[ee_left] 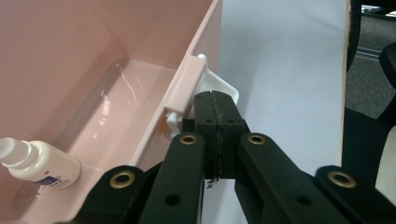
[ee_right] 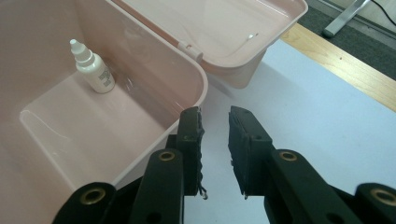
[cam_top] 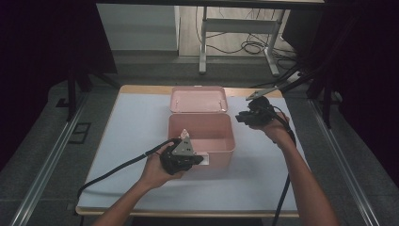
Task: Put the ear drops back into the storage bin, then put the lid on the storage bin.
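Glossy pink plastic box [cam_top: 201, 134], hinged lid [cam_top: 198, 99] open, on white sheet; small white dropper bottle [ee_right: 95, 70] inside. Left gripper [ee_left: 216, 107] clenched empty at front latch [ee_left: 219, 86]; right gripper [ee_right: 215, 123] released.

left gripper [ee_left: 215, 135] jaws pressed together, left hand [cam_top: 157, 170] low; right gripper [ee_right: 215, 149] jaws parted, forearm extended forward
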A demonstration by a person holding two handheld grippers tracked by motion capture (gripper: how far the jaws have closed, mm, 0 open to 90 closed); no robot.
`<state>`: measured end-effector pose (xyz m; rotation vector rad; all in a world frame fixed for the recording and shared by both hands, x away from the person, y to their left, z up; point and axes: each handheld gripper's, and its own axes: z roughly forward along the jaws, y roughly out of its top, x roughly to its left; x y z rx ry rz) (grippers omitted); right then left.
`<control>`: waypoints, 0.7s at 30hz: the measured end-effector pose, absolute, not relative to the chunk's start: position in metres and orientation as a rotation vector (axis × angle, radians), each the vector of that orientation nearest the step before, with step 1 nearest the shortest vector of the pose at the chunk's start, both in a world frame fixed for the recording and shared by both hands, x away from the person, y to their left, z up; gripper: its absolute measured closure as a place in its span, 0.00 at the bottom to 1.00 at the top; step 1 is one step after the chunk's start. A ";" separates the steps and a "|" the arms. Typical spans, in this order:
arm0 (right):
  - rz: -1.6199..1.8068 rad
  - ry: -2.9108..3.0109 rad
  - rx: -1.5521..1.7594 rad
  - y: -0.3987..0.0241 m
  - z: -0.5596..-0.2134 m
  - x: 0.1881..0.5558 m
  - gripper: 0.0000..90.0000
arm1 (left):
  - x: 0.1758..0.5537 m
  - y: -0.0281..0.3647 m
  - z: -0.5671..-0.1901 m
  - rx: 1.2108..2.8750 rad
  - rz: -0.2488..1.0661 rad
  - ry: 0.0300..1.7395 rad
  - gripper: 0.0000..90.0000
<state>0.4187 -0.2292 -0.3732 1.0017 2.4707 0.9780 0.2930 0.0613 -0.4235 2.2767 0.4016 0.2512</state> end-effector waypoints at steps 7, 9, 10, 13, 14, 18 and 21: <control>0.955 2.471 1.008 -0.229 -0.372 0.423 0.80 | 0.292 0.061 -0.424 2.274 0.250 0.404 1.00; 0.955 2.464 1.019 -0.228 -0.372 0.425 0.78 | 0.292 0.061 -0.425 2.258 0.247 0.415 1.00; 0.950 2.463 1.022 -0.228 -0.372 0.427 0.77 | 0.292 0.061 -0.425 2.257 0.248 0.415 1.00; 0.949 2.450 1.040 -0.226 -0.370 0.431 0.74 | 0.293 0.062 -0.424 2.277 0.251 0.400 1.00; 0.954 2.447 1.044 -0.225 -0.370 0.433 0.74 | 0.293 0.062 -0.424 2.272 0.249 0.404 1.00; 0.955 2.439 1.062 -0.221 -0.367 0.442 0.73 | 0.293 0.061 -0.425 2.258 0.236 0.415 1.00; 0.938 2.430 1.081 -0.217 -0.365 0.448 0.73 | 0.293 0.061 -0.424 2.259 0.236 0.415 1.00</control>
